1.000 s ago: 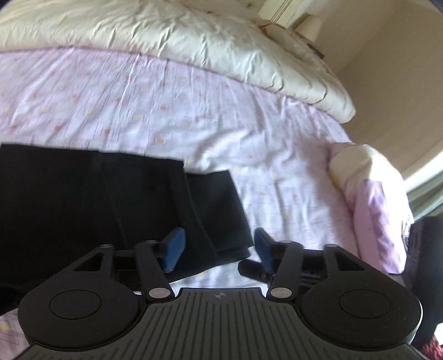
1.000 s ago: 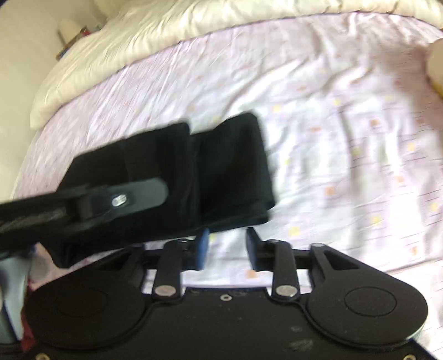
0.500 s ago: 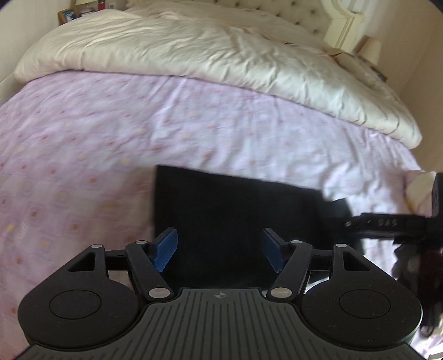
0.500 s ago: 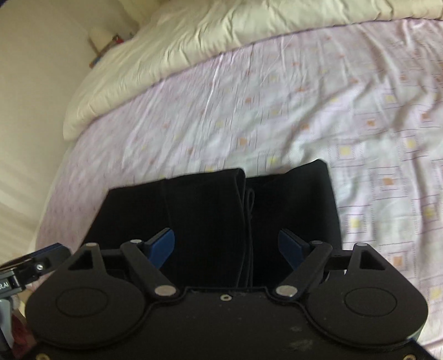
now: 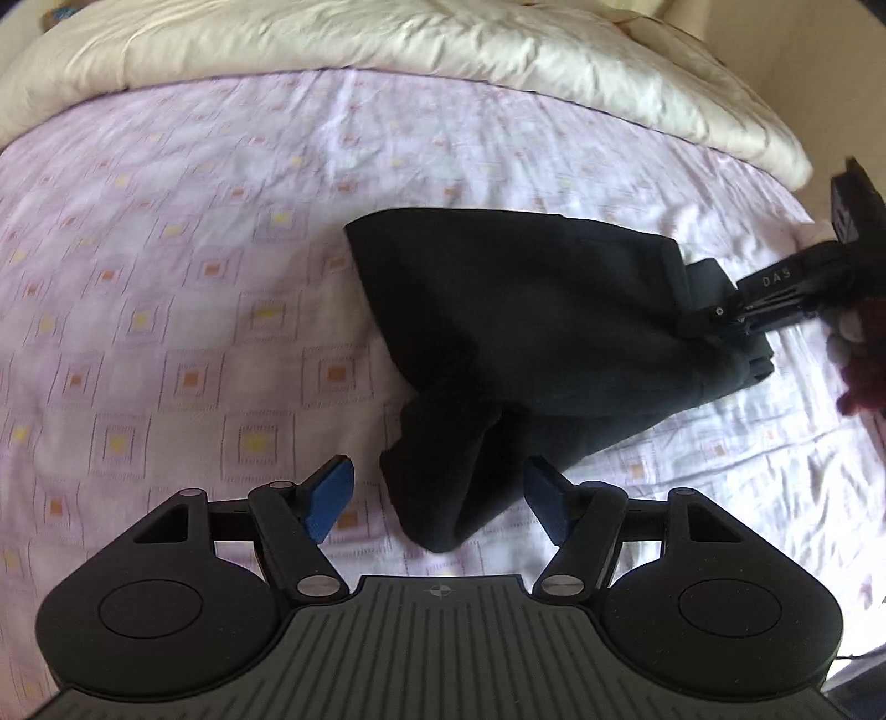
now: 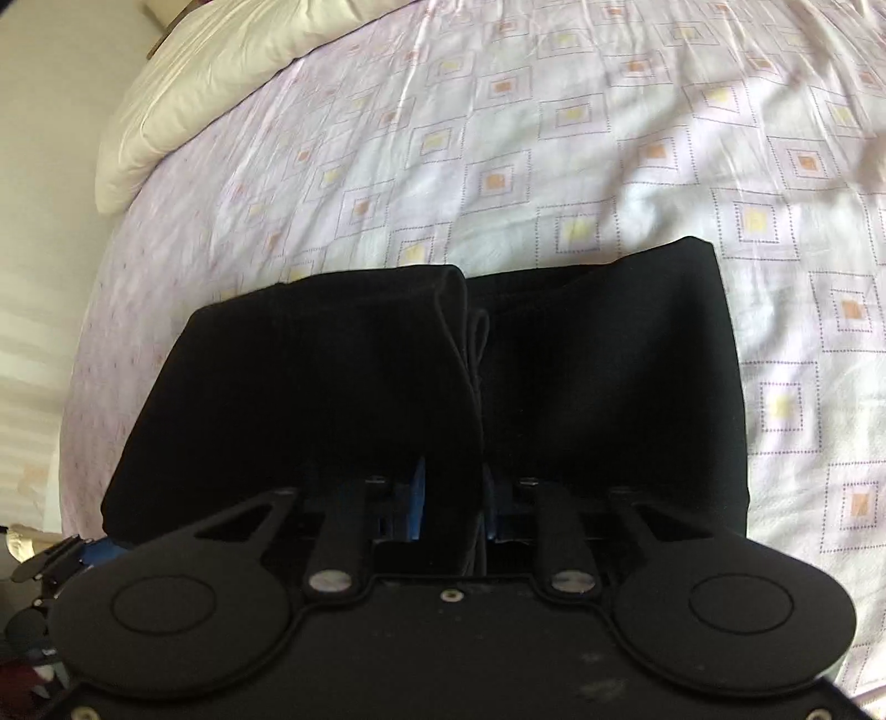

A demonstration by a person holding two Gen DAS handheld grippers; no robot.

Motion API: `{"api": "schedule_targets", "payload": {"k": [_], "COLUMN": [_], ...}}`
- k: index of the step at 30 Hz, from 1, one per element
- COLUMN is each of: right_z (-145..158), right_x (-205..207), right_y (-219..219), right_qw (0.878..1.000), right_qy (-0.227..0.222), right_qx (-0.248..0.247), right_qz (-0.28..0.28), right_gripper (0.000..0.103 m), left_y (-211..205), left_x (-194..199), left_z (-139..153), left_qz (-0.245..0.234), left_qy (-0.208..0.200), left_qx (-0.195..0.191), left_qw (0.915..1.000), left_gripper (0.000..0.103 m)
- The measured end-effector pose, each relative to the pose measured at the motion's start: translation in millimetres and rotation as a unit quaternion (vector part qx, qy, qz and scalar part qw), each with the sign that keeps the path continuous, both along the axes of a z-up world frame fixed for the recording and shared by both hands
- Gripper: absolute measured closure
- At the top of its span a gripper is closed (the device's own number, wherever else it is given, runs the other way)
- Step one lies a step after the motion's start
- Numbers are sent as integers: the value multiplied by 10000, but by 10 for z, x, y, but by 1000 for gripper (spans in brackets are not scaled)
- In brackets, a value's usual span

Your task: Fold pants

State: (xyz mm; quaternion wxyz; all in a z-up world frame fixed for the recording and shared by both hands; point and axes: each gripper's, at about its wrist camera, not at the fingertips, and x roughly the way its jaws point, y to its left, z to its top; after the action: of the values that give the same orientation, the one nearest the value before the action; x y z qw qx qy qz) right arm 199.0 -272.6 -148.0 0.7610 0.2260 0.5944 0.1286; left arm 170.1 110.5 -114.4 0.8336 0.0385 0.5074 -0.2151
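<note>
Now we note the folded black fabric pants bunched and lifted at one end; half a second back they lay flat on the lilac bed sheet with small square prints. Our right gripper, wide apart then, is closing, its blue pads pressing a thick fold of the pants between them. Our left gripper is opening, its blue pads astride a hanging near corner of the pants, not touching it.

Only the left wrist view shows the right tool side-on at the pants' right end, with a dark red sleeve beside it. Only the right wrist view shows the drawstring loop down the middle crease.

Pants sit near the bed's near edge. Open sheet runs far and left of them. A rumpled cream duvet bounds the far side. In the right wrist view the bed's left edge drops to a pale wall.
</note>
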Motion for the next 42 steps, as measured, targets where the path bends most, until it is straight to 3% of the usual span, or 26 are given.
{"api": "schedule_targets", "payload": {"k": [6,9,12,15,17,22,26,31,33,36,39,42], "right_z": [33,83,240,495,660,919,818,369,268,283,382,518], "right_x": [-4,-58,-99,-155,-188,-267,-245,-146,-138,-126,-129,-153], "right_y": [103,98,87,101,104,37,-112,-361,-386,-374,-336,-282], "right_qw": [9998,9997,9991,9971,9947,9884,9852,9854,9866,9866,9826,9773], "right_qy": [-33,-105,-329,-736,-1003,-1399,-1268,-719,-614,-662,-777,-1052], "right_qx": [-163,-175,-194,-166,-187,-560,-1120,-1479,-1470,-1471,-1679,-1833], "right_qz": [-77,-160,-186,-138,-150,-195,-260,-433,-346,-243,-171,-126], "right_gripper": [82,83,89,91,91,92,94,95,95,93,82,82], "left_y": [-182,-200,-47,185,212,-110,-433,-652,-606,-439,-285,-259], "left_x": [36,-7,-4,6,-7,-69,-162,-268,-330,-361,-325,-261], "left_z": [-194,-294,-306,-267,-274,-186,-156,-293,-247,-65,167,359], "left_qz": [-853,-907,73,1352,1697,1631,1335,853,745,796,848,813], "left_qy": [-116,-94,-63,148,307,25,-145,282,229,171,5,-235], "left_qx": [358,324,132,-364,-475,336,790,809,743,587,454,464], "left_qw": [9956,9953,9999,9900,9839,9860,9878,9927,9942,9950,9954,9953], "left_gripper": [36,37,63,66,66,68,68,68,68,68,66,65]}}
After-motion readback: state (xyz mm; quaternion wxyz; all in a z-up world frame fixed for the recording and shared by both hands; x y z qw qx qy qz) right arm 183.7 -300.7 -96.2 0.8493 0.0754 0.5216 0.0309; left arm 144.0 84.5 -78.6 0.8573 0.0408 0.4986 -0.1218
